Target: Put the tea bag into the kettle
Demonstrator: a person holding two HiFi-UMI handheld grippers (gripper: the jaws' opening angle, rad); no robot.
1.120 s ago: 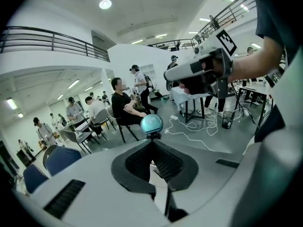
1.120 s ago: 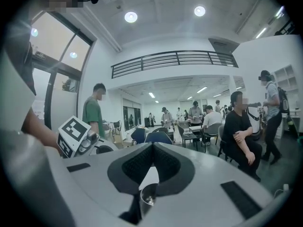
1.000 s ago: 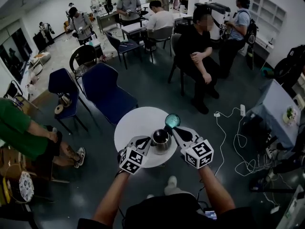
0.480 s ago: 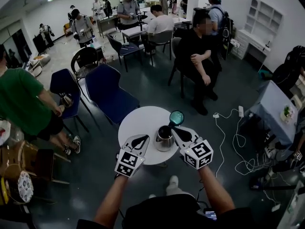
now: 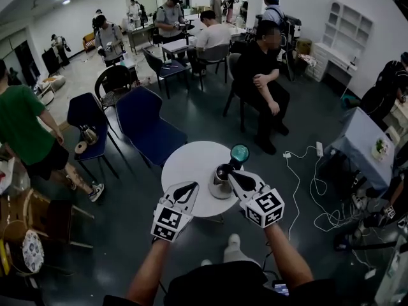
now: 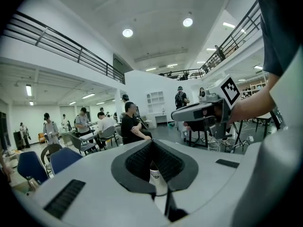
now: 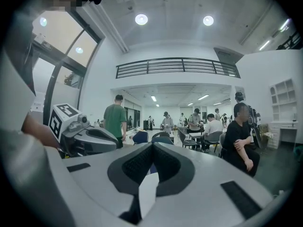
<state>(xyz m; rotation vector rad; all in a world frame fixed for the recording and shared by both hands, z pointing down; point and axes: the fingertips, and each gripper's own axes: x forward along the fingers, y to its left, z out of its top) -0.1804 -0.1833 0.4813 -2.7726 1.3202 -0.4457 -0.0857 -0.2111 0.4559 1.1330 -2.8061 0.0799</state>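
Observation:
A steel kettle [image 5: 220,182] stands on the right part of a round white table [image 5: 188,164]. Its teal lid [image 5: 240,152] is raised just behind it. My left gripper [image 5: 189,187] hovers left of the kettle, clear of it. In the left gripper view its jaws [image 6: 152,150] are shut on a white tea bag tag [image 6: 155,178] with a dark mark. My right gripper [image 5: 231,174] sits at the kettle's right side. Its jaws [image 7: 151,150] are shut on a pale white paper piece [image 7: 147,193]; what it belongs to is unclear.
Two blue chairs [image 5: 146,129] stand beyond the table. A person in black [image 5: 261,75] sits behind it and a person in green [image 5: 25,132] stands at the left. Cables [image 5: 306,171] trail across the floor on the right, near a grey table [image 5: 366,139].
My left gripper has drawn back from the kettle toward the lower left. The right gripper stays by the kettle. The person in green has stood up and stepped away at the left.

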